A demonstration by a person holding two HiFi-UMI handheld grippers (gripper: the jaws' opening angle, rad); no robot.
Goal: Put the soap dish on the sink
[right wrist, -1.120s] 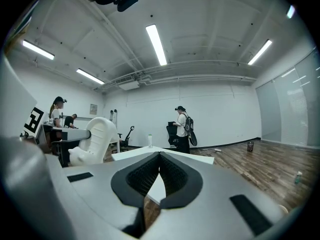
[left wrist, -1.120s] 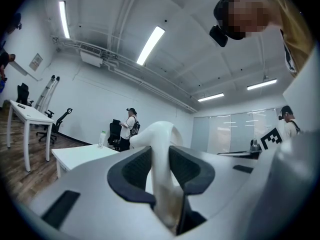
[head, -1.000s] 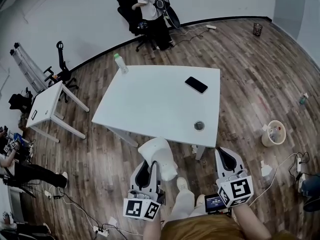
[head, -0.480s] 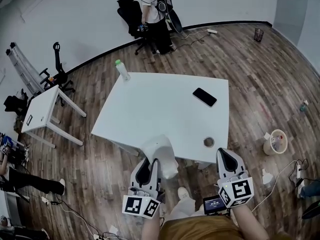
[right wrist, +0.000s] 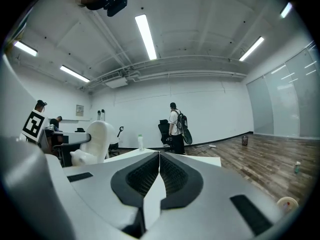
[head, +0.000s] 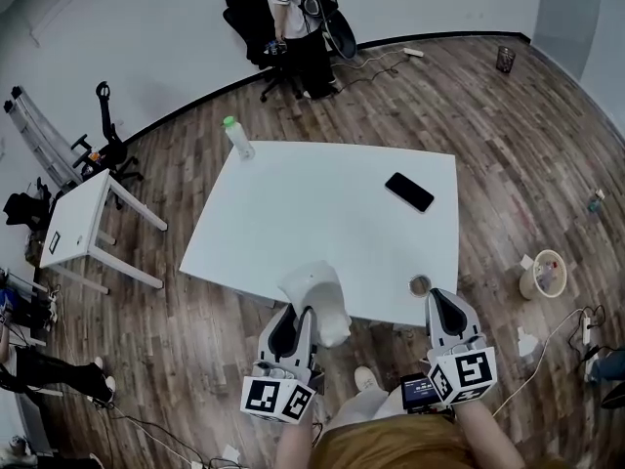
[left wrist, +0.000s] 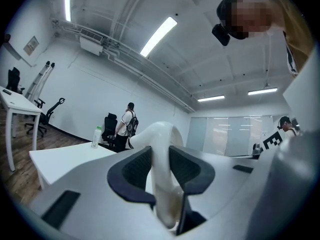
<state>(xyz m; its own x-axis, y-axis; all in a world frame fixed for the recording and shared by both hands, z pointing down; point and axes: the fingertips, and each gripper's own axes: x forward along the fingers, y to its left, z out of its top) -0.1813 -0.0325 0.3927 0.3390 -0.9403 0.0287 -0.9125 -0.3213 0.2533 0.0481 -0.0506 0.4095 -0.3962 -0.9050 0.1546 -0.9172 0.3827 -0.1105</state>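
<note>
Open-plan office workroom.
A white table (head: 322,213) stands directly ahead of the jaws. A second desk (head: 83,218) and a rolling office chair (head: 256,22) stand further out, to their left. The room has a wood-plank floor (head: 508,135), ceiling strip lights (right wrist: 146,34) and a glazed partition (right wrist: 300,96) on the right.

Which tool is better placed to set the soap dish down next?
Left: the left tool is clamped on the white soap dish; the right tool is shut and empty.
</note>
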